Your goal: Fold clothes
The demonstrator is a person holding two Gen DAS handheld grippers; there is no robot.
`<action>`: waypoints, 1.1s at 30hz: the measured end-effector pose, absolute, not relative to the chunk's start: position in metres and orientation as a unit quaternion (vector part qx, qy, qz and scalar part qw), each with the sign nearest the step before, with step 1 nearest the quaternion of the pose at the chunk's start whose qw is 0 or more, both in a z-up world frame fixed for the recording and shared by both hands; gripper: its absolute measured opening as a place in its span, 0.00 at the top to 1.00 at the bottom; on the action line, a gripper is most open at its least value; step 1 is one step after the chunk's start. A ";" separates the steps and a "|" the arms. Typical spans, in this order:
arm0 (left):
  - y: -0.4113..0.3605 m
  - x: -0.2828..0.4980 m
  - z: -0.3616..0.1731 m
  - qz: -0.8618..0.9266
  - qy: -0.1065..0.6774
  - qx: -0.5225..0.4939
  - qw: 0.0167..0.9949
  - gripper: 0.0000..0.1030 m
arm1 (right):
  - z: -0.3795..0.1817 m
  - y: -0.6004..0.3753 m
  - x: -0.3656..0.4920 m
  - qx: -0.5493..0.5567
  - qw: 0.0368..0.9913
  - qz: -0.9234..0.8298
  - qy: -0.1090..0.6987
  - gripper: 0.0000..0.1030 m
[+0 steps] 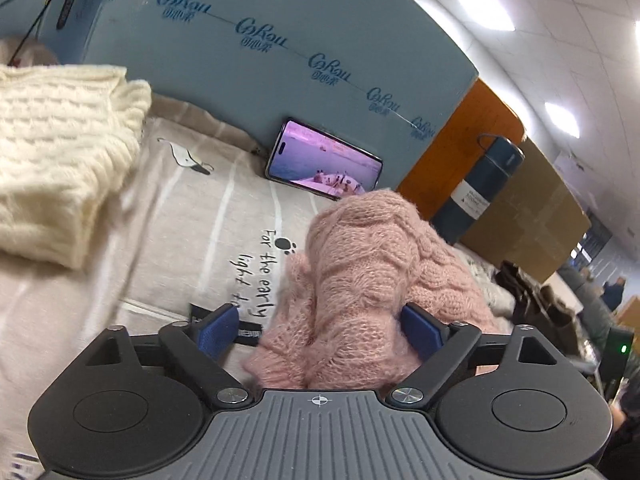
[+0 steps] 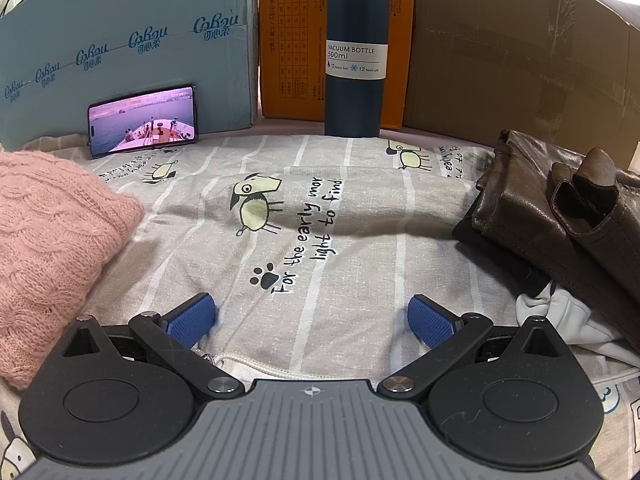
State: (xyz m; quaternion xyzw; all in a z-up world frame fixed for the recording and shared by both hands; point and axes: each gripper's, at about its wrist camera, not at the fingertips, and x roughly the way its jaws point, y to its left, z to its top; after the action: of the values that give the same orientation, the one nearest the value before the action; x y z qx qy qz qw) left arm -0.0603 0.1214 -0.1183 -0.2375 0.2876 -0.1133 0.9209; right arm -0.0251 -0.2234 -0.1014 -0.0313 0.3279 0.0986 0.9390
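A pink knitted sweater lies bunched on the printed bedsheet. My left gripper is open, its blue fingers wide apart on either side of the sweater's near fold. The sweater also shows at the left in the right wrist view. My right gripper is open and empty above the bedsheet, to the right of the sweater. A cream knitted sweater lies folded at the left in the left wrist view.
A phone leans on a blue box at the back. A blue vacuum bottle stands before an orange box. A brown leather garment lies at the right over a white one. A cardboard box stands behind.
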 end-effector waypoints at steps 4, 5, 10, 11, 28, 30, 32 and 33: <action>0.117 -0.058 -0.120 -0.114 0.288 -0.243 0.919 0.10 | -0.097 -0.222 -0.027 -0.030 0.941 0.104 0.322 0.00; 0.116 -0.058 -0.120 -0.117 0.289 -0.246 0.918 0.10 | -0.095 -0.222 -0.029 -0.029 0.941 0.106 0.319 0.00; 0.109 -0.057 -0.120 -0.139 0.297 -0.265 0.907 0.09 | -0.071 -0.226 -0.049 0.052 0.944 0.176 0.274 0.00; 0.108 -0.057 -0.120 -0.143 0.299 -0.269 0.904 0.09 | -0.066 -0.226 -0.052 0.072 0.942 0.190 0.267 0.00; 0.102 -0.066 -0.126 -0.182 0.270 -0.304 0.895 0.10 | -0.088 -0.173 -0.036 0.228 0.848 0.331 0.346 0.00; 0.100 -0.067 -0.127 -0.183 0.268 -0.301 0.897 0.10 | -0.092 -0.166 -0.036 0.233 0.842 0.336 0.352 0.00; 0.098 -0.068 -0.127 -0.184 0.266 -0.294 0.899 0.11 | -0.093 -0.166 -0.037 0.237 0.843 0.332 0.351 0.01; 0.096 -0.068 -0.126 -0.185 0.265 -0.290 0.901 0.12 | -0.093 -0.165 -0.037 0.238 0.844 0.330 0.351 0.03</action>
State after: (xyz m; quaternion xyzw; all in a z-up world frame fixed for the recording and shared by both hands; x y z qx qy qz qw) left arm -0.0680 0.0964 -0.1262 -0.2898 0.2648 -0.1850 0.9009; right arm -0.0372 -0.1653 -0.0930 0.2383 0.3506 0.3298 0.8435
